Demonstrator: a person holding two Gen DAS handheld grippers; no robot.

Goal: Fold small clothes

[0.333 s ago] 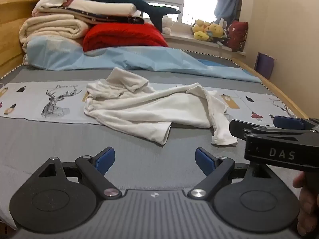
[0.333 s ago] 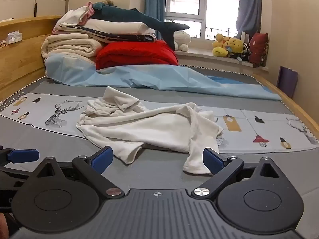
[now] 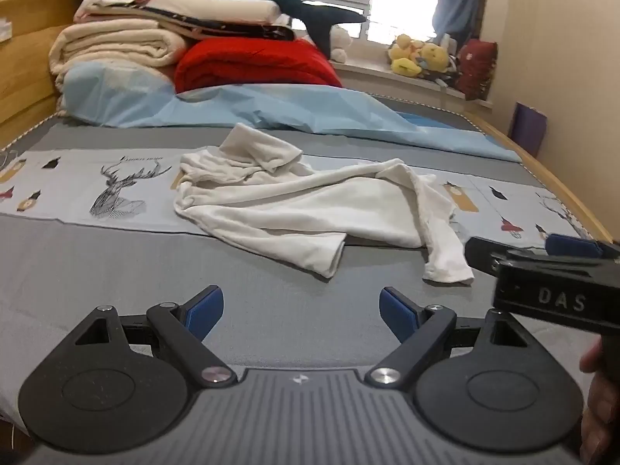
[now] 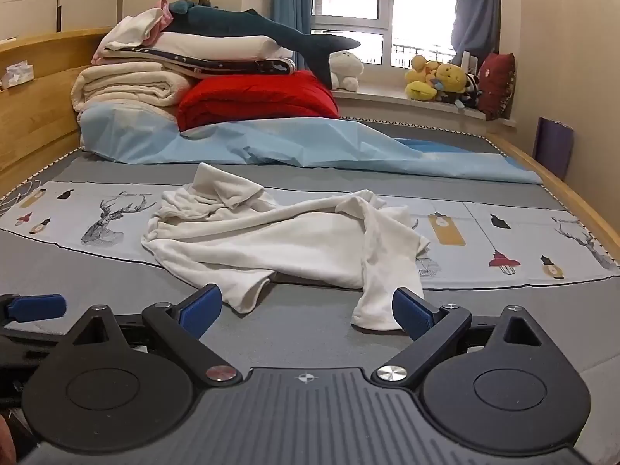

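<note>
White garment (image 3: 310, 209) lay crumpled mid-bed on the grey sheet (image 3: 116, 271), left gripper (image 3: 301, 312) jaws spread wide and empty, right gripper (image 4: 307, 312) jaws spread too, one sleeve end just ahead of it, no contact.

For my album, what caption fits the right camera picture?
Open right gripper near a crumpled white shirt on the bed.

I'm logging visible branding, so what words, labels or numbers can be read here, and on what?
"DAS": raised letters on the black body of the right gripper, seen from the left wrist camera.
A small line of print above the deer drawing on the pale printed cloth strip: too small to read.
A mark on the dark red cushion on the windowsill: too blurred to read.
</note>
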